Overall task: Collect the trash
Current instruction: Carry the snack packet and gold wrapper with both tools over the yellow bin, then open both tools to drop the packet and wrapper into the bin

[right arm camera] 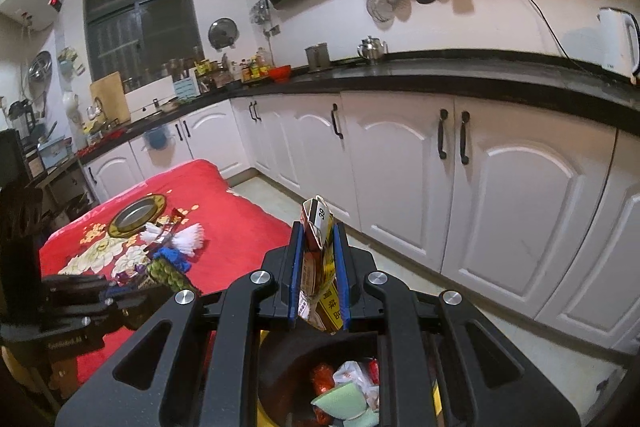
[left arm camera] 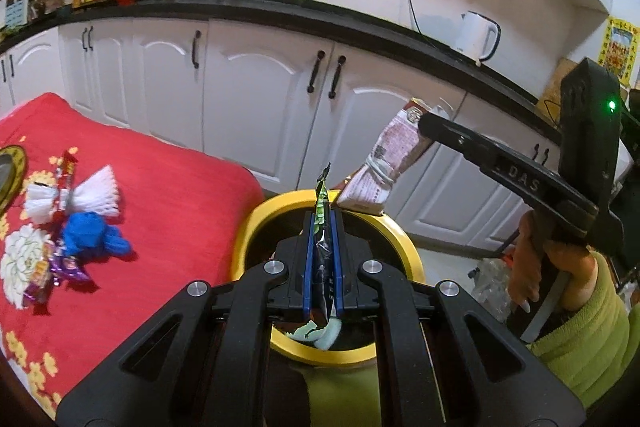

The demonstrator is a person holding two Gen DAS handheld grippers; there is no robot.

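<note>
My left gripper [left arm camera: 323, 227] is shut on a thin green snack wrapper [left arm camera: 322, 211] and holds it over the yellow-rimmed bin [left arm camera: 404, 247]. My right gripper [right arm camera: 319, 239] is shut on a crumpled red and yellow carton [right arm camera: 316, 259] above the same bin [right arm camera: 280, 379], which holds several wrappers. The carton also shows in the left wrist view [left arm camera: 390, 163], held above the bin's far rim. More trash lies on the red tablecloth [left arm camera: 160, 195]: a white foam net [left arm camera: 90, 193], a blue crumpled piece [left arm camera: 94, 235], a purple wrapper [left arm camera: 66, 267].
White cabinets [left arm camera: 256, 87] under a black counter run behind the bin. A kettle [left arm camera: 478, 35] stands on the counter. A gold-rimmed plate [right arm camera: 138, 213] sits on the red table. A clear plastic bag [left arm camera: 492, 283] lies on the floor by the bin.
</note>
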